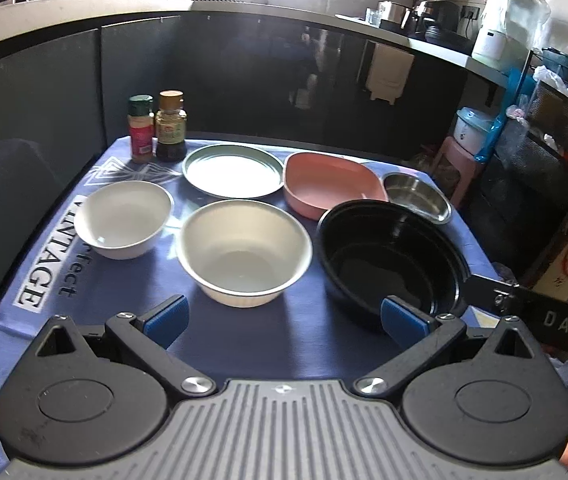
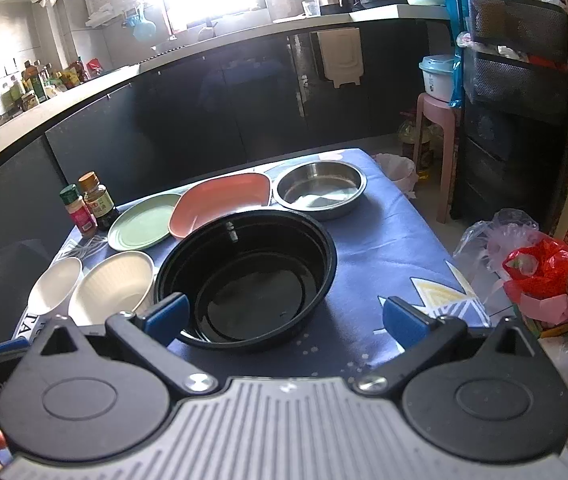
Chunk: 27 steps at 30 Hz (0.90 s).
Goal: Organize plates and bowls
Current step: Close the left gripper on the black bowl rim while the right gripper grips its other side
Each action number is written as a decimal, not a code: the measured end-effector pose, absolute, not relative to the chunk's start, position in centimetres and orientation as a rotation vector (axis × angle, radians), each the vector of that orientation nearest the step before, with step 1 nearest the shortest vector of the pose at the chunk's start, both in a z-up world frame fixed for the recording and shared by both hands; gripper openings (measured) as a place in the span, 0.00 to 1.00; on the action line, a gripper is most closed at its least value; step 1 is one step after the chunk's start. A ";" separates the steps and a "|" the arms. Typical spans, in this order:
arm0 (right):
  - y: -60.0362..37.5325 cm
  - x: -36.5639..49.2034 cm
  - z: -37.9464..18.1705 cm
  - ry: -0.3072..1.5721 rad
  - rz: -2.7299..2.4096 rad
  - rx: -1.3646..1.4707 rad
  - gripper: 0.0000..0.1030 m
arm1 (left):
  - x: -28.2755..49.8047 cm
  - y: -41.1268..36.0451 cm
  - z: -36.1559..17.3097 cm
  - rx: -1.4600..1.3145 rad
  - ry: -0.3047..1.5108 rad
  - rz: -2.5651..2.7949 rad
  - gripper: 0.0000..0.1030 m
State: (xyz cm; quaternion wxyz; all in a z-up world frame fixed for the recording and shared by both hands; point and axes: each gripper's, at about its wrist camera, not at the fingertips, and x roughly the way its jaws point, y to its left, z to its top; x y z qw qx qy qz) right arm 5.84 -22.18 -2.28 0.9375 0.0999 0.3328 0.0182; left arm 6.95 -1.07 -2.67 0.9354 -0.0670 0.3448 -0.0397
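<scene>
Kitchen corner, dark cabinets behind; blue tablecloth (image 1: pixel 244 332) over a small table. Left gripper (image 1: pixel 284 320) spread wide, empty, over bare cloth near the front edge. Right gripper (image 2: pixel 284 318) equally wide, empty, its left pad at the black bowl (image 2: pixel 246 276) rim. Beyond: large white bowl (image 1: pixel 244 252) centre, small white bowl (image 1: pixel 124 218) left. Far row: green plate (image 1: pixel 232 170), pink dish (image 1: pixel 329 182), steel bowl (image 2: pixel 321 189) near the right edge. Two bottles (image 1: pixel 156 128) at far-left corner. Open cloth right of black bowl.
</scene>
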 end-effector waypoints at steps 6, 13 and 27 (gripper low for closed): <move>-23.0 6.5 -2.5 0.690 0.027 0.221 0.97 | 7.9 -1.9 -2.8 -0.140 0.726 -0.083 1.00; -23.9 7.5 -3.1 0.706 0.021 0.242 0.97 | 9.3 -2.5 -3.6 -0.184 0.783 -0.085 0.99; -26.5 11.8 -4.6 0.785 0.057 0.318 0.61 | 13.6 -3.1 -5.3 -0.381 0.947 -0.116 0.59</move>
